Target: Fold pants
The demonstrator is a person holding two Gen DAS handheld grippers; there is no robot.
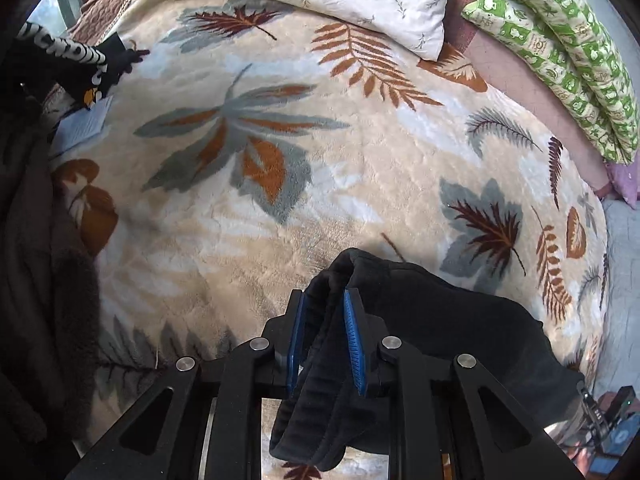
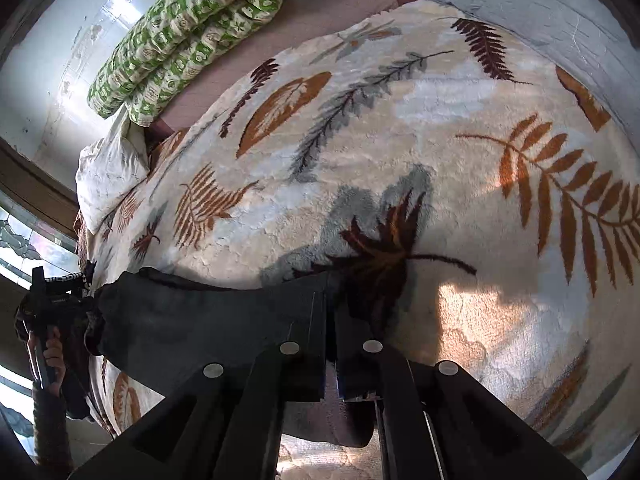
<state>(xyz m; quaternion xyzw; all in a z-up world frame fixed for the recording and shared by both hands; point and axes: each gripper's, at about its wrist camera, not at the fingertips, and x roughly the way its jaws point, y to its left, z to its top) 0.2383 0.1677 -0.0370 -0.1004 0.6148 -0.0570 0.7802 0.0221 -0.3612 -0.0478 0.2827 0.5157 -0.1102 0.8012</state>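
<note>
Dark pants (image 1: 440, 312) lie stretched across a bed covered by a cream blanket (image 1: 320, 184) patterned with autumn leaves. The left gripper (image 1: 325, 300) has its blue-padded jaws clamped on a bunched, ribbed end of the pants. The right gripper (image 2: 331, 300) has its jaws pressed together on the opposite end. A green patterned quilt (image 2: 188, 36) sits rolled near the wall.
</note>
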